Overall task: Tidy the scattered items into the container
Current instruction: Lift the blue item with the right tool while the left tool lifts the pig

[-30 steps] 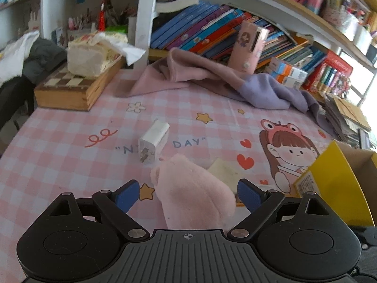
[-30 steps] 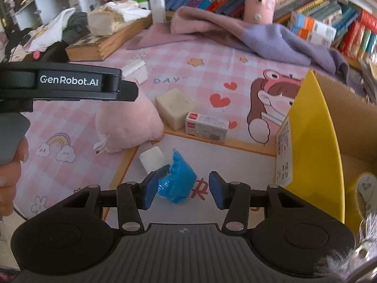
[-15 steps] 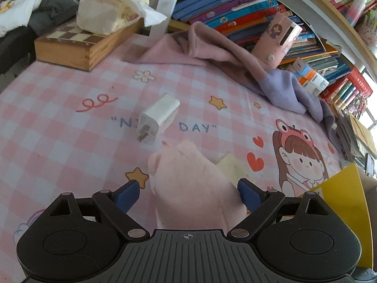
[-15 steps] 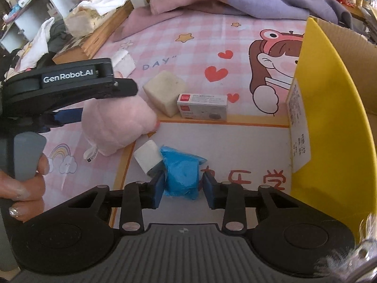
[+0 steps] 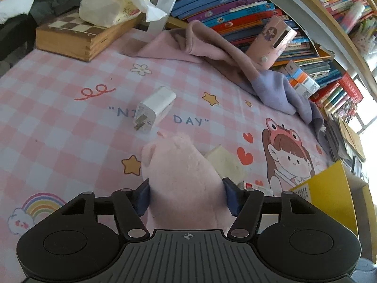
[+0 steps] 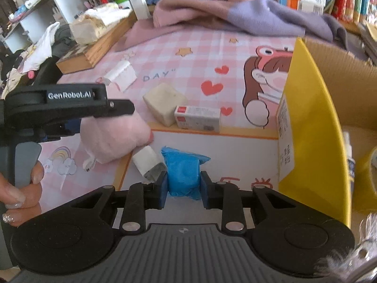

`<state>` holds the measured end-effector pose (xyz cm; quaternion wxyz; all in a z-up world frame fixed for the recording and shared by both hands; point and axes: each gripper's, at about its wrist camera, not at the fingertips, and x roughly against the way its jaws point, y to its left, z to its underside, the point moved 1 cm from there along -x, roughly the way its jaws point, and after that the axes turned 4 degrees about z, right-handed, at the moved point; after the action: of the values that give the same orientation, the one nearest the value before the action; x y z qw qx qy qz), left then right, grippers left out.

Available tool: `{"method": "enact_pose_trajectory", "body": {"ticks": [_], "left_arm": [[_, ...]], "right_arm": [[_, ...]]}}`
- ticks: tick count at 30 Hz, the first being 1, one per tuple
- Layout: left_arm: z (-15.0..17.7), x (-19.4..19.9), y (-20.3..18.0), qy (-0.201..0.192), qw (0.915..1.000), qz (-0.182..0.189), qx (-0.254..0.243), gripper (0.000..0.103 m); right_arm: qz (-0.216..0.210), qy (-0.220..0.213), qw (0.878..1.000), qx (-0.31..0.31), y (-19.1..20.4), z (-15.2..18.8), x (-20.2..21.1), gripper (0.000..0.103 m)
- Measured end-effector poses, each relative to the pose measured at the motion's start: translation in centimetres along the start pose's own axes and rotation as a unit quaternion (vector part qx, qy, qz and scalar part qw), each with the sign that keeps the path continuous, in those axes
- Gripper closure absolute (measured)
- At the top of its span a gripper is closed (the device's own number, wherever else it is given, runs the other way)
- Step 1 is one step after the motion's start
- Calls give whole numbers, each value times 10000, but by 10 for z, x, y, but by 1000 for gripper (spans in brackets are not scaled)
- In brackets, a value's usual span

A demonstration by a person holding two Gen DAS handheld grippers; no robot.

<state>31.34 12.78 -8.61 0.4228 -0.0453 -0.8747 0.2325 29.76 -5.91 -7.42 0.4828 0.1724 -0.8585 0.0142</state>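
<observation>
Our left gripper [image 5: 186, 195] is closing its jaws on the pink plush toy [image 5: 181, 176], which fills the gap between them; both blue pads [image 5: 142, 194] touch its sides. Just ahead of the toy and a little left we see a white charger plug [image 5: 154, 109] lying on the pink checked tablecloth [image 5: 59, 122]. Ahead and right of the toy sits a cream block [image 5: 225, 162]. At our far right stands the yellow box flap [image 5: 327, 198]. Well ahead we see a pink and purple cloth [image 5: 235, 56].
</observation>
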Motion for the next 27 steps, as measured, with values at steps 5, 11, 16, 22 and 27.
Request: {"method": "enact_pose_trajectory", "body": {"ticks": [5,11,16,22,27], "left_arm": [[5,20,3,-120,9999,60,24,43],[15,50,4,-290,9994,174,45,43],[27,78,9,-336,9988,325,111,44],[44,117,17,-441,9978,469,158,44],[63,147,20,-543,9967,583,159,44]], "right_arm": [[-2,-171,9998,141,7,4,12,77],[-32,-337,9990,290,16,15,28,77],[-40,-522,9977,427,25,23,46,78],[-51,-693,9962,526,37,41,72,78],[-34,-815,9951,553,48,61,96,78]]}}
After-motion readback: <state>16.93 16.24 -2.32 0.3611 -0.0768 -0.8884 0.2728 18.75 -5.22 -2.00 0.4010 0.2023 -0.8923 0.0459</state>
